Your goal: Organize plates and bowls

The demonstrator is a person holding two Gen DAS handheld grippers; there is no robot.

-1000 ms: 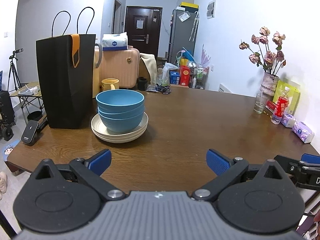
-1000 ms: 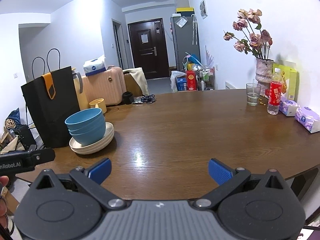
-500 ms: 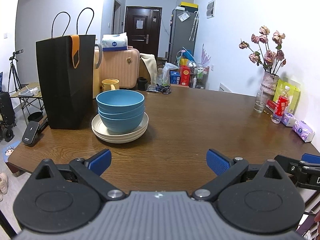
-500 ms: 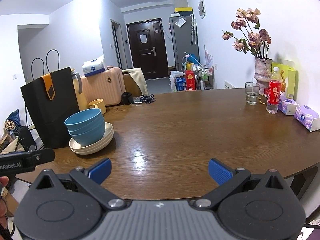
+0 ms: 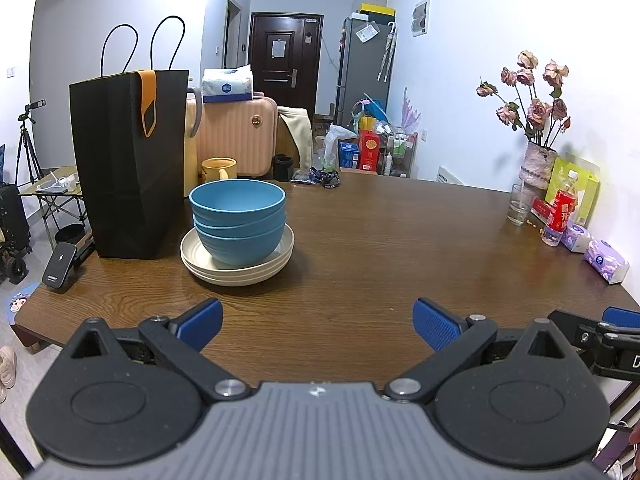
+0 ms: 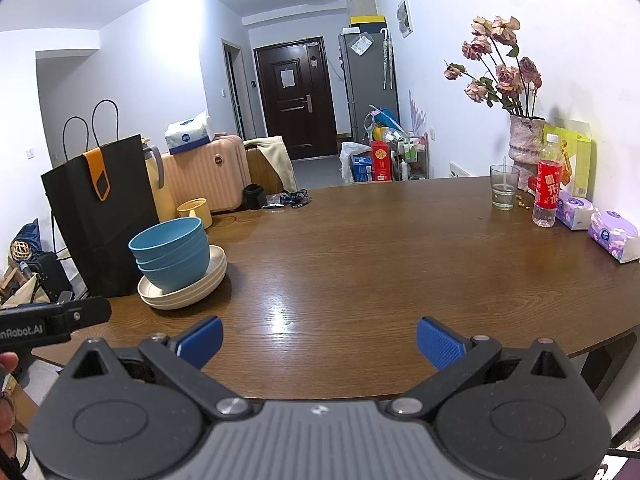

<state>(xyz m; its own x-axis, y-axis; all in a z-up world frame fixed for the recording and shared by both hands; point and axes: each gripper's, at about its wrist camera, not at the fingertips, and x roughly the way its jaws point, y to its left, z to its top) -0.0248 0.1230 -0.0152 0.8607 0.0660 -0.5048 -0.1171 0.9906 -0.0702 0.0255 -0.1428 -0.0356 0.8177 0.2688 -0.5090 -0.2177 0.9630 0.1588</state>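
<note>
Both grippers' fingers are spread wide and hold nothing: the left gripper point(image 5: 318, 318) hovers over the near table point(image 5: 384, 240) edge, the right gripper point(image 6: 320, 338) likewise. Three nested bowls point(image 5: 239, 220) sit on stacked plates point(image 5: 236, 270) ahead, left of the left gripper's fingers and farther left of the right's. A bag point(image 5: 128, 160) stands just beside the stack.
</note>
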